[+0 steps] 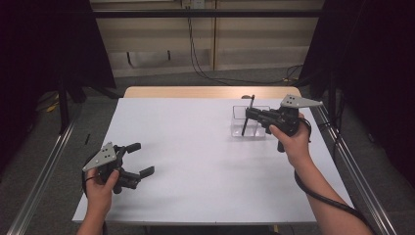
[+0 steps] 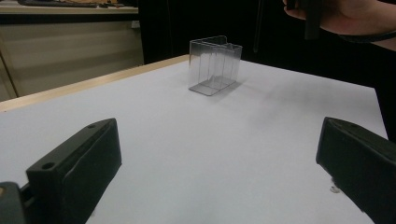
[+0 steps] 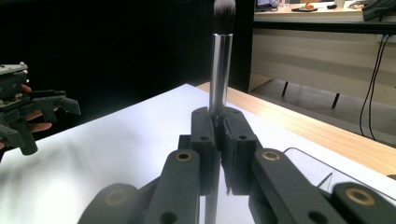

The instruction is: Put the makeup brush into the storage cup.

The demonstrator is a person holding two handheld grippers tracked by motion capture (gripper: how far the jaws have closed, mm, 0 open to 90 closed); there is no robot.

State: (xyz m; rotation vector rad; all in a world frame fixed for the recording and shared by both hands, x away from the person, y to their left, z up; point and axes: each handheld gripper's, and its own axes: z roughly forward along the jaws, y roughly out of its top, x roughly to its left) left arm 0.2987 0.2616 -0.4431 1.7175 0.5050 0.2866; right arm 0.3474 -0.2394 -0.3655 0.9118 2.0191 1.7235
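A clear plastic box (image 1: 249, 121) stands at the back right of the white table (image 1: 195, 156); the left gripper view shows the box (image 2: 215, 65) far ahead. My right gripper (image 1: 250, 115) is shut on a makeup brush (image 1: 247, 116), held upright over the box with its bristles up. In the right gripper view the brush (image 3: 219, 65) rises from between the closed jaws, metal ferrule and dark bristles above. My left gripper (image 1: 139, 159) rests low at the table's front left, open and holding nothing, its fingers (image 2: 79, 168) wide apart.
A wooden strip (image 1: 205, 92) runs along the table's far edge. Metal rails (image 1: 44, 171) flank both sides. Cables (image 1: 205, 73) hang on the wall behind. The right gripper's cable (image 1: 323, 196) trails along the person's forearm.
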